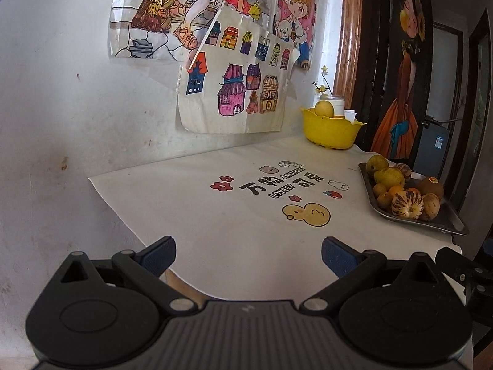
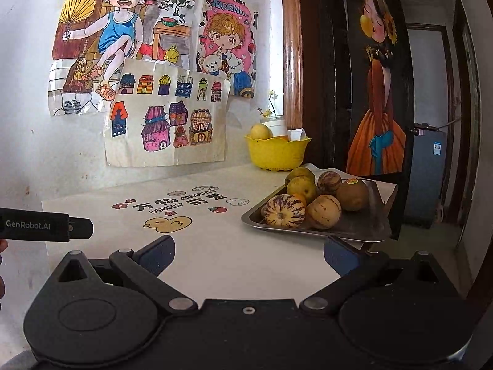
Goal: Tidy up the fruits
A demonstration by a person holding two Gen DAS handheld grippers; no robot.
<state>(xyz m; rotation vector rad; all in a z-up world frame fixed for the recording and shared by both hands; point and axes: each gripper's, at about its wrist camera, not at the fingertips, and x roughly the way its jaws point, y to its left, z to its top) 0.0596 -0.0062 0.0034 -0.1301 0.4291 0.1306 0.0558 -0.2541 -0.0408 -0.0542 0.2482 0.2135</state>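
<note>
A metal tray (image 2: 363,231) at the table's right edge holds several fruits: a striped melon (image 2: 284,210), a kiwi (image 2: 352,195), yellow-green pears (image 2: 301,185). It also shows in the left wrist view (image 1: 443,220), with the striped melon (image 1: 407,204). A yellow basket (image 2: 277,152) at the back holds a yellow fruit (image 2: 260,131) and shows in the left wrist view too (image 1: 331,129). My left gripper (image 1: 249,256) is open and empty over the table's near edge. My right gripper (image 2: 249,254) is open and empty, just in front of the tray.
A white tablecloth (image 1: 234,215) with printed cartoons covers the table. Drawings (image 2: 166,123) hang on the wall behind. A white jar with flowers (image 2: 275,123) stands behind the basket. A dark door with a painted figure (image 2: 376,92) is right of the table. The left gripper's body (image 2: 46,224) shows at left.
</note>
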